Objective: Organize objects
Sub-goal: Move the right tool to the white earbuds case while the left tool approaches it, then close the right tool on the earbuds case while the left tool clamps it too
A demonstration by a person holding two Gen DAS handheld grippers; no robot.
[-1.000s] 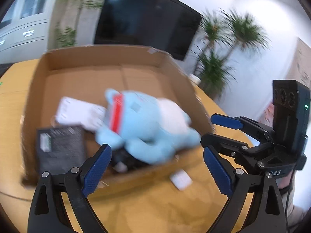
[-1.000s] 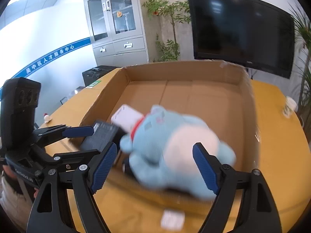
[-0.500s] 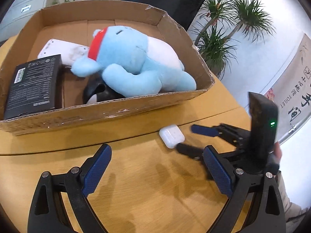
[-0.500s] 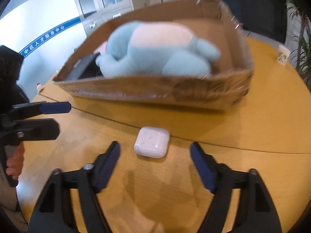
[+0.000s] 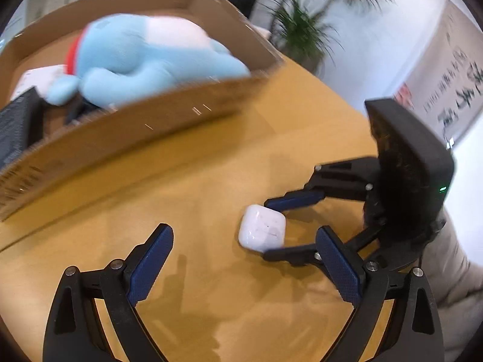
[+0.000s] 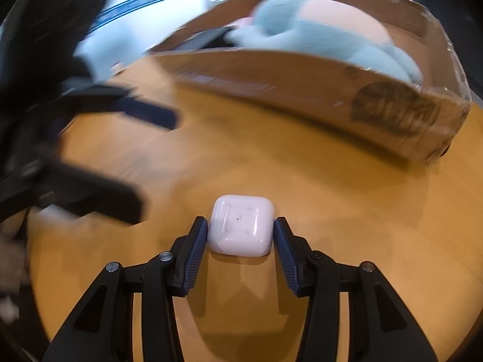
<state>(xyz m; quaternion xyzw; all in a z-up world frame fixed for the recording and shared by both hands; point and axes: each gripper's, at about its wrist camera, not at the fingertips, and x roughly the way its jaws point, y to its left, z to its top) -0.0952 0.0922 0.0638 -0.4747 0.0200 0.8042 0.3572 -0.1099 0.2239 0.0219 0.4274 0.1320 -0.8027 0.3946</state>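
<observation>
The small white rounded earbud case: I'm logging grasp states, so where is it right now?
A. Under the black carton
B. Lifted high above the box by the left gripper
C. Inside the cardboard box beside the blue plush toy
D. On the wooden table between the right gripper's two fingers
D: the small white rounded earbud case sits on the wooden table, with the right gripper pads against its two sides.

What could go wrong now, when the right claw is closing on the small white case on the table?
1. The white case is smooth and rounded, and the right claw touches only its two sides, so it may slip out when lifted.
2. The cardboard box is already crowded by the blue plush toy; the case may land on it and roll.
3. The left claw hangs open close by and could bump it.
</observation>
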